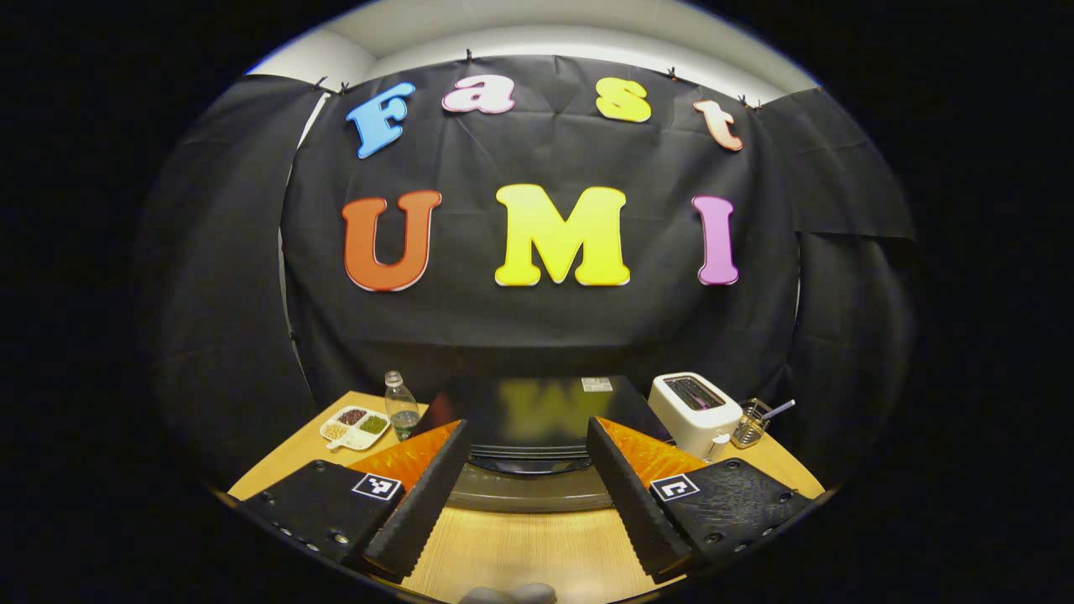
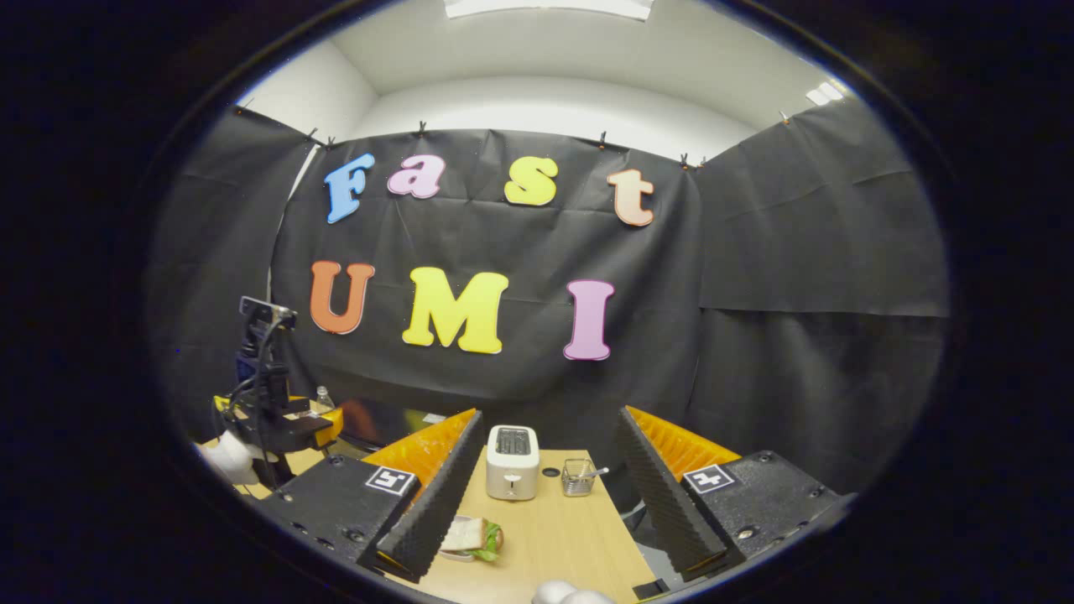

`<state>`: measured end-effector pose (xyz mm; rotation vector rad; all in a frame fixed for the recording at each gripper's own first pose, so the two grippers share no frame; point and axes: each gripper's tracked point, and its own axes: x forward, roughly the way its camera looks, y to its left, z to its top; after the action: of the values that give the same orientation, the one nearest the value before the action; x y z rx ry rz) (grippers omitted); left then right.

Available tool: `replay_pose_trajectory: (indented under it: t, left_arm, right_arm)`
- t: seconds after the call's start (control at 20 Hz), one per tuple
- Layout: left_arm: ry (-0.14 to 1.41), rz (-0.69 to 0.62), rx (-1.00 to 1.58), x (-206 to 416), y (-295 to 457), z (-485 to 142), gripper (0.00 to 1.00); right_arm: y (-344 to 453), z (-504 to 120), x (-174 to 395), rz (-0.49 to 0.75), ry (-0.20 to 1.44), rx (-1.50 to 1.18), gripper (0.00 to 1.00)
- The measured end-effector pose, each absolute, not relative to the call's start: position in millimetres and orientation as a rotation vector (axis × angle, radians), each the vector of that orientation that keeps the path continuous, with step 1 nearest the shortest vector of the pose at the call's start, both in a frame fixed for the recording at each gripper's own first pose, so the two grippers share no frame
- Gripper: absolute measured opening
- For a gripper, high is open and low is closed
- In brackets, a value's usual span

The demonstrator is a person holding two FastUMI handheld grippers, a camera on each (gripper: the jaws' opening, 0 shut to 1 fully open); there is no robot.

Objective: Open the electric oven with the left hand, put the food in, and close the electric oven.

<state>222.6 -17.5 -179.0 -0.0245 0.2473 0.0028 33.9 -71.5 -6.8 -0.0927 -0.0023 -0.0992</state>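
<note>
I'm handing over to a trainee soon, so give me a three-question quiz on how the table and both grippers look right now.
1. True or false: the left gripper is already shut on the oven.
2. Which item stands between the oven and the wire basket? A) water bottle B) toaster C) sandwich
3. Fill in: in the right gripper view, the sandwich lies on the table near the right gripper's ______ finger as seen in that view.

Key:
1. False: it is open, with the oven ahead of it.
2. B, the toaster.
3. Left.
</note>
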Motion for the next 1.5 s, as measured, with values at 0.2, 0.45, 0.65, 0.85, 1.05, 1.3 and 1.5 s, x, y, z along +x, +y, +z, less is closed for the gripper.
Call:
replay_pose_trajectory:
  t: [0.2, 0.45, 0.65, 0.85, 1.05, 1.3, 1.5]
  left_arm:
    - [0.376, 0.019, -0.016, 261.3, -16.4, -235.3, 0.93]
    - [0.460, 0.015, -0.001, 287.8, -15.0, -272.3, 0.93]
    - [0.515, 0.014, 0.006, 290.5, -14.3, -283.5, 0.84]
    - [0.528, 0.010, 0.008, 284.3, -12.8, -283.5, 0.98]
    - [0.536, 0.006, 0.008, 267.0, -13.1, -284.5, 0.98]
    - [0.557, -0.006, 0.005, 232.1, -13.9, -292.3, 0.97]
    - [0.585, -0.012, 0.002, 202.2, -14.5, -306.6, 0.97]
  right_arm:
    - [-84.6, -18.7, 38.2, -0.133, 0.034, -0.109, 1.00]
    - [-96.5, -32.9, 40.2, -0.161, 0.077, -0.114, 0.95]
    - [-91.6, -37.4, 47.0, -0.150, 0.089, -0.103, 1.00]
    - [-81.1, -35.0, 54.0, -0.121, 0.081, -0.093, 1.00]
    - [-74.2, -34.3, 54.8, -0.102, 0.076, -0.096, 1.00]
    - [-69.7, -41.0, 46.0, -0.092, 0.084, -0.098, 1.00]
    - [-66.3, -47.9, 35.1, -0.091, 0.097, -0.094, 1.00]
